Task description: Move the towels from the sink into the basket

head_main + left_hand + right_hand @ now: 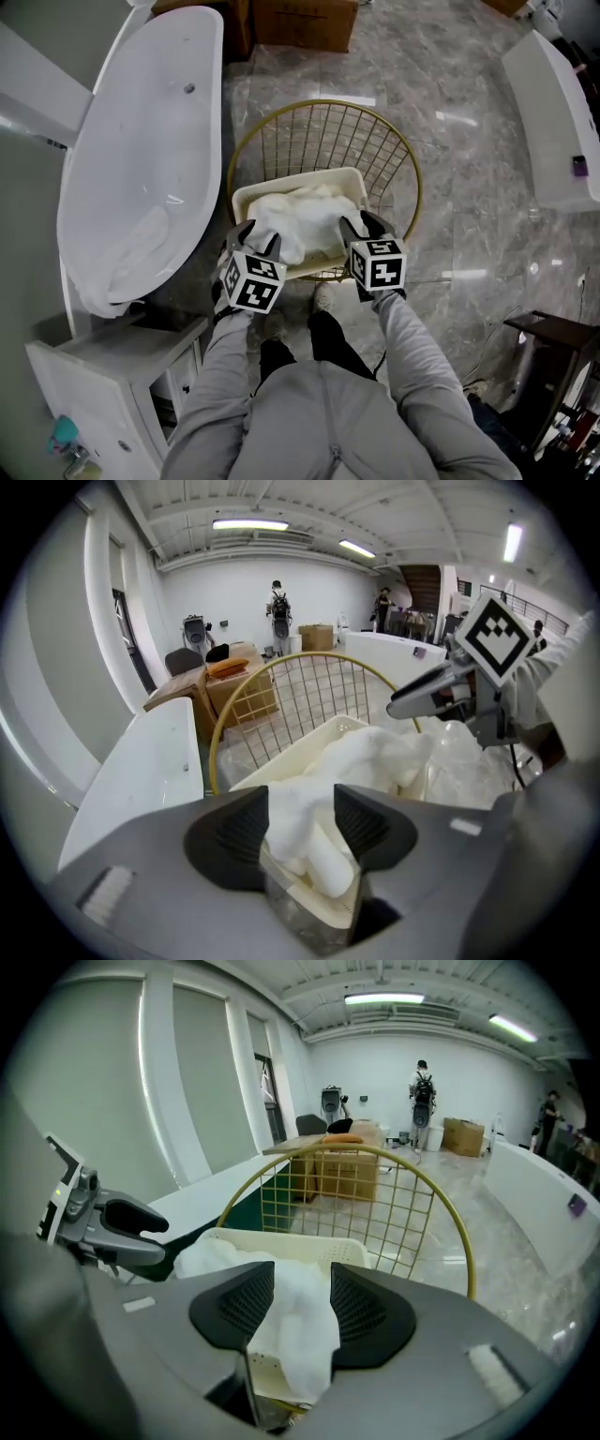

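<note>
A pile of white towels (302, 217) lies in a cream plastic basket (296, 180) that stands inside a gold wire basket (323, 117). Both grippers hover at the cream basket's near rim. My left gripper (260, 238) is open, and a fold of towel (375, 754) hangs loosely between its pads, over the rim. My right gripper (362, 225) is also open, with towel (298, 1340) draped in the gap between its pads. In the left gripper view the left gripper (302, 808) faces the pile, and the right gripper (302, 1283) does the same from its side.
A long white bathtub (141, 141) runs along the left, with a pale crumpled shape (141, 246) at its near end. A white cabinet (103, 366) stands at lower left. Cardboard boxes (300, 23) sit beyond the basket, and another white tub (562, 122) at right.
</note>
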`<state>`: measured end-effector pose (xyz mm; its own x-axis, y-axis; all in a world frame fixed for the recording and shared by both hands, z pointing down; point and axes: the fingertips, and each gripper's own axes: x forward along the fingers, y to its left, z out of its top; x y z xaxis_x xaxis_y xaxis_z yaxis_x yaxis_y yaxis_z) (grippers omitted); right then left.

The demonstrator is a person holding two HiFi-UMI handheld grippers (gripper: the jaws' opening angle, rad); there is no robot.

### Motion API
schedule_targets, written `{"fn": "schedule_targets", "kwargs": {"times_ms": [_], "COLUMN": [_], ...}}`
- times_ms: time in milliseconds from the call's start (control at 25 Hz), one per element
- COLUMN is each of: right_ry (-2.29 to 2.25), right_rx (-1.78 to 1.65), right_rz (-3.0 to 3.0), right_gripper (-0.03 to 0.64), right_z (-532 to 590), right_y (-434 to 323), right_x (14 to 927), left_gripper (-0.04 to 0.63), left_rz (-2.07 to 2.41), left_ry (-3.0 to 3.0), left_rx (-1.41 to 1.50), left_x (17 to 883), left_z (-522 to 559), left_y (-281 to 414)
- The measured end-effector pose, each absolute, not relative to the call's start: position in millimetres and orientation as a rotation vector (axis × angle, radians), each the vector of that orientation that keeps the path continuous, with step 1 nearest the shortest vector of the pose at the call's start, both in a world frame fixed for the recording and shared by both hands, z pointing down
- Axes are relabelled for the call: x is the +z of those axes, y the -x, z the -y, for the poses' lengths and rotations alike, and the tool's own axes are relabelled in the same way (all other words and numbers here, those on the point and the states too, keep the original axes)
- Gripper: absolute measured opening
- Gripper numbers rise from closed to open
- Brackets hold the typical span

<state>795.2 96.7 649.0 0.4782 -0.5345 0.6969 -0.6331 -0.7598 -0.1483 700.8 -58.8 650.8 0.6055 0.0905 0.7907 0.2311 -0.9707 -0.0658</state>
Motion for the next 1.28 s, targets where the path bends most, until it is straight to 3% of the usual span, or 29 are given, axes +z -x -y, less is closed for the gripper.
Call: {"fn": "schedule_targets", "kwargs": {"times_ms": [640,1280], "right_ry": [-3.007,-3.141], "right_rx": [0.693,0.381], "right_rz": [0.888,0.731], "right_gripper": [0.167,0.167], "right_z": [-121.0,-163.6], "right_y": [-768.6,-706.2], "right_x": [499.9,424.1], "left_gripper": [0.236,0.236], "left_rz": [0.054,-0.018], "left_ry": [3.015,3.046], "left_rx": [-0.890,-0.583], "left_x": [527.5,459.9], "left_z": [98.3,113.0], "left_y": [-642.2,-596.8]}}
